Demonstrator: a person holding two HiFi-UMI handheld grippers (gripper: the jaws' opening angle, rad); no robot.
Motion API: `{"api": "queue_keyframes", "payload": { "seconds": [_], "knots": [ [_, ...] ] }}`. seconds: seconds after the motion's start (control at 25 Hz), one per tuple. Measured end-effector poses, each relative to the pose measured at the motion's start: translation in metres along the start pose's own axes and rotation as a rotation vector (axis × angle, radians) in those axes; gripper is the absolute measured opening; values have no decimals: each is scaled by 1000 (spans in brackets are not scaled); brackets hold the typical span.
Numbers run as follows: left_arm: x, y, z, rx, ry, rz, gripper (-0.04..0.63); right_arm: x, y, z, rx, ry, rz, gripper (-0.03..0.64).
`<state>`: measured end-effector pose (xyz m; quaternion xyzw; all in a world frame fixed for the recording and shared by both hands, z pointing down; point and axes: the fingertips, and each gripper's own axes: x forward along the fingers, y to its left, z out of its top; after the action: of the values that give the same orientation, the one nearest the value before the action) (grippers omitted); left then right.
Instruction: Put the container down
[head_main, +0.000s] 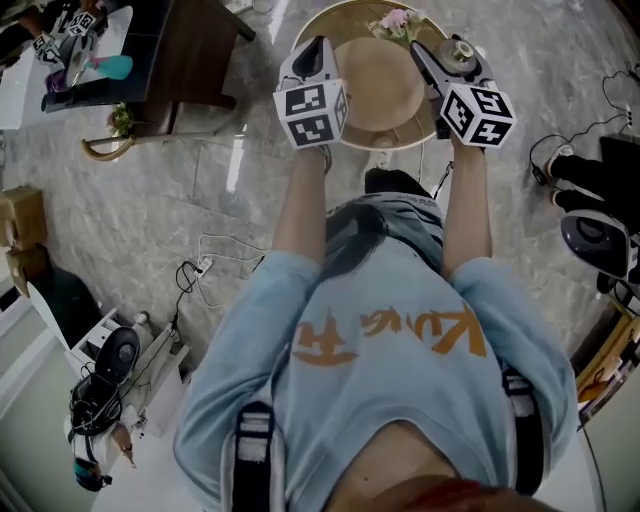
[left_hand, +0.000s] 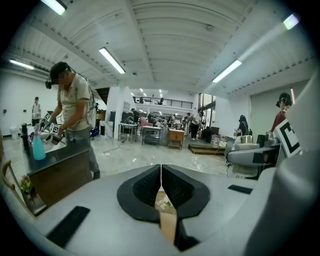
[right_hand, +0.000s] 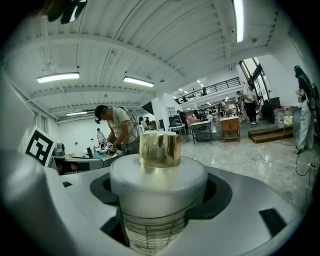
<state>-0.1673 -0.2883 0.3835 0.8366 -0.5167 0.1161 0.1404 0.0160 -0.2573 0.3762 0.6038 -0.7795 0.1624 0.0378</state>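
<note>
container (right_hand: 158, 165) between right gripper (right_hand: 159, 207) jaws

container (right_hand: 157, 197) frosted matt; cap (right_hand: 160, 149) glossy gold metal; floor (head_main: 200, 190) polished stone

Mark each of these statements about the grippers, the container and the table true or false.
1. The right gripper grips a container with a gold cap. True.
2. The left gripper has its jaws wide apart. False: they are together, with nothing held between them.
3. Pink flowers lie on the round table. True.
4. The container already stands on the floor. False: it is held in the right gripper.
</note>
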Motion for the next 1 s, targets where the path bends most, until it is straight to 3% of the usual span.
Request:
{"api": "queue_keyframes", "payload": {
  "seconds": [0.2,0.44,0.84,1.0],
  "knots": [
    [49,-20,7,25,27,-25,32,24,-49,8,-4,1,-40,360],
    [57,-10,-14,4,83,9,32,38,-48,-18,-25,76,-2,360],
    [72,25,-85,-39,174,56,32,68,-35,-103,-70,219,64,360],
    [99,22,-123,-41,195,27,32,81,-46,-150,-76,267,86,360]
  ]
}}
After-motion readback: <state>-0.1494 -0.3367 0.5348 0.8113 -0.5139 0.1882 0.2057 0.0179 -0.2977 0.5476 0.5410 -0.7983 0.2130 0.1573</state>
